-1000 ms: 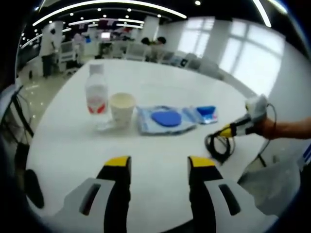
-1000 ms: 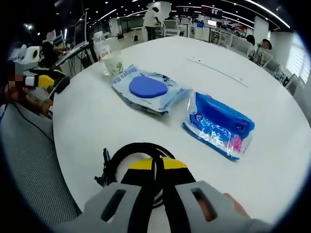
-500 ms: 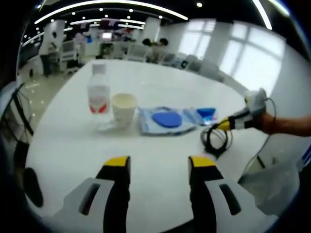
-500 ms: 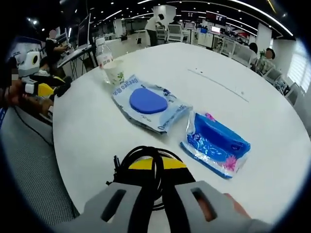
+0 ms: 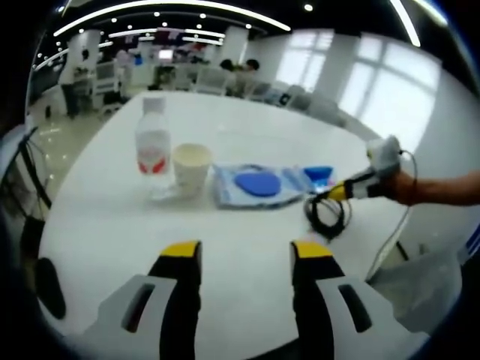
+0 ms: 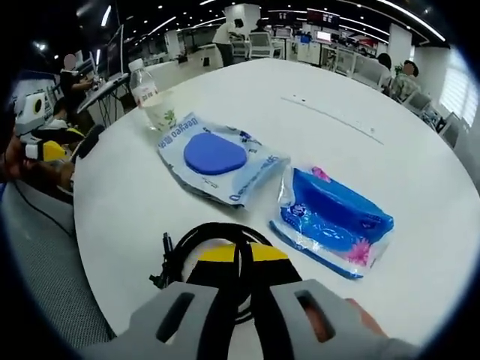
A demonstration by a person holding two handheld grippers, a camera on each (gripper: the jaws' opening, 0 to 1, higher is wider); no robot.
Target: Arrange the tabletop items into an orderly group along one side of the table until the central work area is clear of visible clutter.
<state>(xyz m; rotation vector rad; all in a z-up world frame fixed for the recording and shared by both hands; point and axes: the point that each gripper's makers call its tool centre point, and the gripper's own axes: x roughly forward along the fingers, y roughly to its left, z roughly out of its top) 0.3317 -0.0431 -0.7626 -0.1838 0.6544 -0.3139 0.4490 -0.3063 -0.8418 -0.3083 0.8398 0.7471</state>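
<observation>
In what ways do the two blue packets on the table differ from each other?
The pale wipes packet is light blue with a round dark-blue lid; the bright blue packet is deep blue with pink at its corners. The pale wipes packet lies nearer the water bottle, the bright blue packet farther. Both lie flat on the white table.

In the right gripper view the closed yellow tips of the right gripper [image 6: 240, 253] cover the near half of the coiled black cable [image 6: 196, 238], so where the jaws meet it cannot be seen. The paper cup [image 6: 163, 118], near the table's [image 6: 360, 112] far left edge, sits behind the clear water bottle [image 6: 144, 88] and is a blur through it. Print on the white wipes pack [image 6: 217, 161] is partly legible; that on the blue pack [image 6: 334, 217] is too small to read. In the left gripper view the blue pack [image 5: 318, 174] is perhaps half hidden behind the white one [image 5: 257, 184], and the bottle [image 5: 152, 147] label is only a red smear.
</observation>
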